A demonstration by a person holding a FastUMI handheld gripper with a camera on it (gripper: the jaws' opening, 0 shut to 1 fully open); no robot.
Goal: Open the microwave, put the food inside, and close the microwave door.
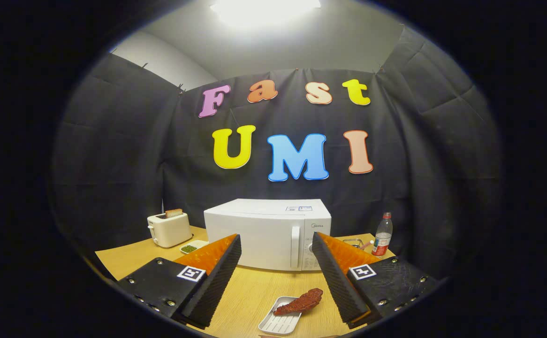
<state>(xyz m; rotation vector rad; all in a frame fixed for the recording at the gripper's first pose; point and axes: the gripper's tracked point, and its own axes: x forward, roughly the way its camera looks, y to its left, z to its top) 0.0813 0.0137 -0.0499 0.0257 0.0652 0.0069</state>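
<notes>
Tongs (277, 277) agape, food (300, 302) between.

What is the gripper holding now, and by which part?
Nothing. The gripper is open, its jaws wide apart over the table; the meat lies on its tray between them, untouched.

Gripper (276, 277) fingers spread wide, nothing between them but open table (250, 291). Small tray (279, 323) with meat piece (300, 303) lies on table between fingers, low, nearer right finger. Bare table strip runs from tray up to microwave (266, 239); door shut, handle (295, 246) facing gripper. Left of microwave: toaster (169, 228) and small dish (190, 247) crowd corner. Right of microwave: bottle (383, 234) stands upright, small items beside it.
</notes>
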